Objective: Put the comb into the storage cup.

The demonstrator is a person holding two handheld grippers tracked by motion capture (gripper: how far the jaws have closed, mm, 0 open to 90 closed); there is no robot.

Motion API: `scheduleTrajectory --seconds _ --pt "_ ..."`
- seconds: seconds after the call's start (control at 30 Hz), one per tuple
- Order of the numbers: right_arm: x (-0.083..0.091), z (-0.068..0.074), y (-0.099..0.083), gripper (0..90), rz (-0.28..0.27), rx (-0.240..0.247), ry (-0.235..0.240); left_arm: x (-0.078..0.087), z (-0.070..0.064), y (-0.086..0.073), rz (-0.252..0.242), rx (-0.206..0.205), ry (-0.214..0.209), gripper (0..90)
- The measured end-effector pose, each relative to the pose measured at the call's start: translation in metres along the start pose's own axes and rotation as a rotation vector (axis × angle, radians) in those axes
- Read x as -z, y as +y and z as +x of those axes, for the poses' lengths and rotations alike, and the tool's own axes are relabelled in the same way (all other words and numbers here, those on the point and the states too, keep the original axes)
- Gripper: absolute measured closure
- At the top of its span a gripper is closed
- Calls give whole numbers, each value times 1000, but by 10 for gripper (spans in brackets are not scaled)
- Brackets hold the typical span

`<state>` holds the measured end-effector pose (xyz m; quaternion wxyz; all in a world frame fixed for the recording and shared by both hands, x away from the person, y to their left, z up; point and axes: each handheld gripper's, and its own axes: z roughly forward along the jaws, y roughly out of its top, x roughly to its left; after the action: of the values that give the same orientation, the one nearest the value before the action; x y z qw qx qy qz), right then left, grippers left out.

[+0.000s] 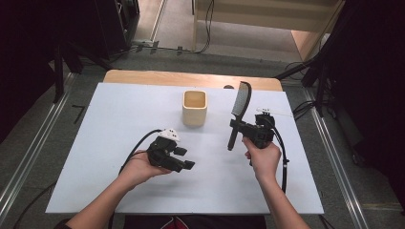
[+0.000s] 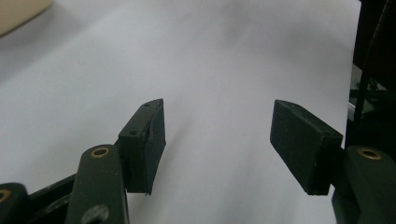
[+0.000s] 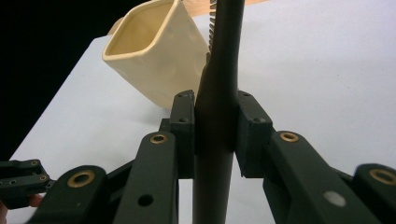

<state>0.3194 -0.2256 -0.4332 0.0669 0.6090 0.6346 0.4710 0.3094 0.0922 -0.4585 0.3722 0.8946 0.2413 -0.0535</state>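
Comb lifted, cup still empty

Comb (image 1: 240, 106) is clamped by its handle in the right gripper (image 1: 240, 127), above the table (image 1: 119, 124) beside the cream cup (image 1: 195, 108). Picking up looks done; placing it in the cup remains. Left gripper (image 1: 184, 158) rests wide apart, holding nothing.

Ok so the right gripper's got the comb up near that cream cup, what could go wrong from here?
1. The right gripper clamps the black comb on its narrow handle, with the toothed end far above the jaws; it might pivot or slip.
2. The cream cup stands free on the white table; a comb lowered off-centre could catch its rim and tip it, since the open left gripper isn't steadying it.
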Motion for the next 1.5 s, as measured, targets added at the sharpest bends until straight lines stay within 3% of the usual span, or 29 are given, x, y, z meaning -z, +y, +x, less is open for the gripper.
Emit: scheduleTrajectory --seconds 0.07,0.37,0.73,1.17,1.5 --pt "0 0 0 700 5 -12 8 2 1 -3 17 -17 8 353" --pt "1 2 0 700 2 3 7 9 3 -11 21 -8 12 352" --pt "5 6 0 700 -44 46 23 23 7 -20 23 24 36 352" --pt "6 11 0 700 -73 64 29 42 13 -36 10 81 75 351" --pt "2 14 2 700 -74 45 97 50 14 -48 3 117 97 351"
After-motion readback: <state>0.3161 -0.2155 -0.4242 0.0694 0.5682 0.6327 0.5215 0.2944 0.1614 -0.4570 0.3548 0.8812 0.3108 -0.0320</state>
